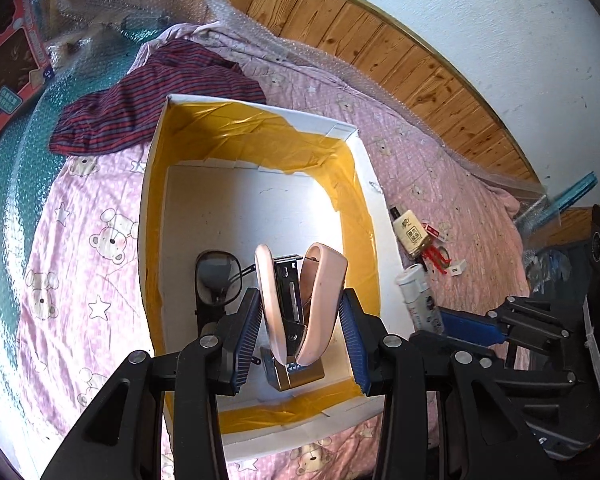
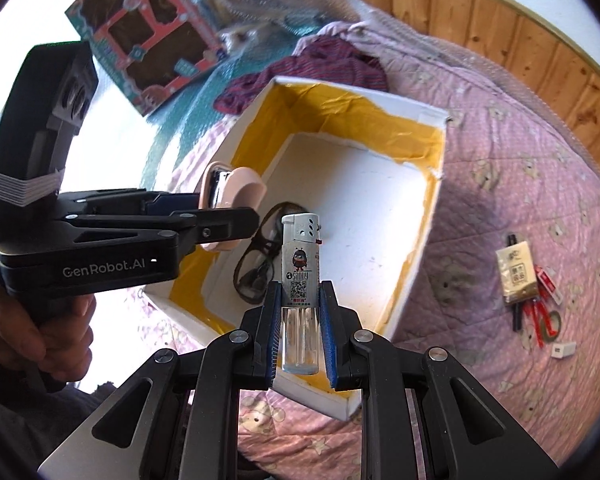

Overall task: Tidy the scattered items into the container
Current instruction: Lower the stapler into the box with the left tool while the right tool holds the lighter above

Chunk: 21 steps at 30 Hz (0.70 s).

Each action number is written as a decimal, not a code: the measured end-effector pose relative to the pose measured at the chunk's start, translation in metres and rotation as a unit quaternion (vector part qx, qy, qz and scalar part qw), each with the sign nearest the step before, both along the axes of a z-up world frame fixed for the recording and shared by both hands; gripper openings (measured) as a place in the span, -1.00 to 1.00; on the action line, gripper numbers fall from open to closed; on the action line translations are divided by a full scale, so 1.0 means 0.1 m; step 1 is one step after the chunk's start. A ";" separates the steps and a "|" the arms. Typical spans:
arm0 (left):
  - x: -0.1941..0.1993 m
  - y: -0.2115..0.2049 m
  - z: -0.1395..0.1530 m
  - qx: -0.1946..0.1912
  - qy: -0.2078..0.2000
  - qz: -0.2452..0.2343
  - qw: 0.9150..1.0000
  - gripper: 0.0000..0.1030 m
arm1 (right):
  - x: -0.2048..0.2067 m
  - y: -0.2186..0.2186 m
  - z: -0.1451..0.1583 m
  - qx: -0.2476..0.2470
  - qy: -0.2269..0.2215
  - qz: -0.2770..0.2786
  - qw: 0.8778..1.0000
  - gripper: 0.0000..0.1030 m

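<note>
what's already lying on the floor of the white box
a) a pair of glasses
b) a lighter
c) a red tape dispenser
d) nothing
a: a pair of dark glasses lies on the floor of the white box, while the lighter is gripped in the right tool and the pink stapler in the left tool.

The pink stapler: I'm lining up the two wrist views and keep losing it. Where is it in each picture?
Left wrist view: the pink stapler is at bottom centre, clamped between the left gripper pads, over the white box.
Right wrist view: the stapler is at middle left, poking out of the left gripper above the box's near-left rim.
Shared landmark: the dark glasses lying on the box floor beside it.
</note>
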<state>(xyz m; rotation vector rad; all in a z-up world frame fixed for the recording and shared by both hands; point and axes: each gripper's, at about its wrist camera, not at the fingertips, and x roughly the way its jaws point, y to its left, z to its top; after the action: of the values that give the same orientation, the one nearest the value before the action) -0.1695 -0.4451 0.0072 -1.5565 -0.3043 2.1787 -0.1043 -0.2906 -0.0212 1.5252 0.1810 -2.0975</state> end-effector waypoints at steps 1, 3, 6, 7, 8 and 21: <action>0.00 0.01 -0.02 -0.002 -0.004 0.000 1.000 -0.20 | 0.00 -0.01 -0.04 0.001 -0.004 0.004 1.000 -0.63; 0.00 0.02 -0.07 -0.008 -0.010 -0.001 1.000 -0.20 | 0.00 -0.03 -0.11 0.003 -0.011 0.009 1.000 -0.63; 0.00 0.04 -0.15 -0.016 -0.019 0.000 1.000 -0.20 | -0.01 -0.05 -0.20 0.003 -0.020 0.017 1.000 -0.63; 0.00 0.05 -0.17 -0.019 -0.021 0.000 1.000 -0.20 | -0.02 -0.06 -0.24 0.003 -0.023 0.019 1.000 -0.63; 0.00 0.06 -0.19 -0.022 -0.023 0.000 0.999 -0.20 | -0.02 -0.06 -0.26 0.003 -0.026 0.020 0.999 -0.63; -0.04 0.11 -0.42 -0.054 -0.048 0.003 0.997 -0.20 | -0.13 -0.08 -0.61 -0.004 -0.057 0.035 0.998 -0.63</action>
<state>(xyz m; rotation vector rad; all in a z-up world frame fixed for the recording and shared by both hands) -0.1736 -0.4339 -0.0351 -1.7245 -0.2234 2.1607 -0.1172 -0.2986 -0.0818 1.6049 0.1806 -1.9497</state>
